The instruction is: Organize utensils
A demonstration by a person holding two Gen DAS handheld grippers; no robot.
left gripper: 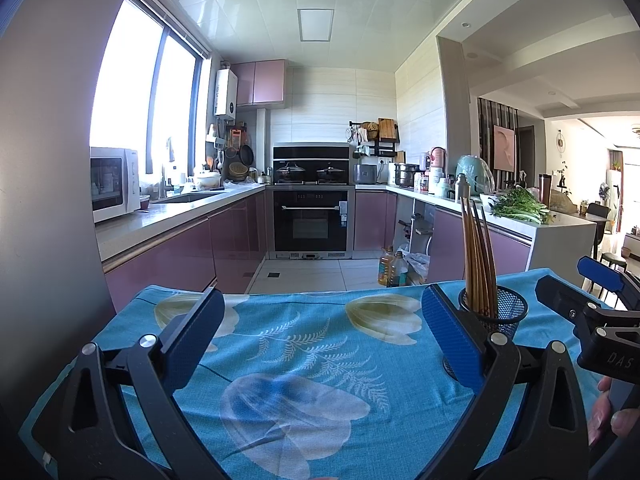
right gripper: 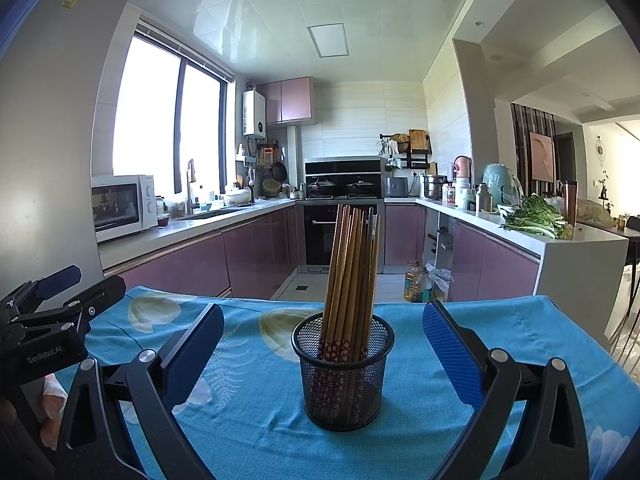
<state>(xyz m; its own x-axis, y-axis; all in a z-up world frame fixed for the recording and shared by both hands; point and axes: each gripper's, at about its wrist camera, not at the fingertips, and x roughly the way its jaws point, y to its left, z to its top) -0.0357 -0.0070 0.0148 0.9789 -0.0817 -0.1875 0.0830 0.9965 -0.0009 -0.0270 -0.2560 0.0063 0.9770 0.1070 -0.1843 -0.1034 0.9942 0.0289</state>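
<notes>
We found the upright chopsticks [right gripper: 350,280] centred ahead of the right hand-held gripper [right gripper: 324,348], nearer than the left hand-held gripper [left gripper: 320,340]; both gaped wide, empty.

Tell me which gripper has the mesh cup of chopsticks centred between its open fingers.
The right gripper: the mesh cup stands midway between its fingers. The left gripper frames only bare tablecloth.

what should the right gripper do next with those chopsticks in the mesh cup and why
Probably nothing more than backing the right gripper straight away. The chopsticks already stand together in the black mesh cup on the blue cloth, none lie loose in view, and both grippers are open and empty, the left gripper well to the cup's left. Pulling back without closing should avoid tipping the cup.
</notes>
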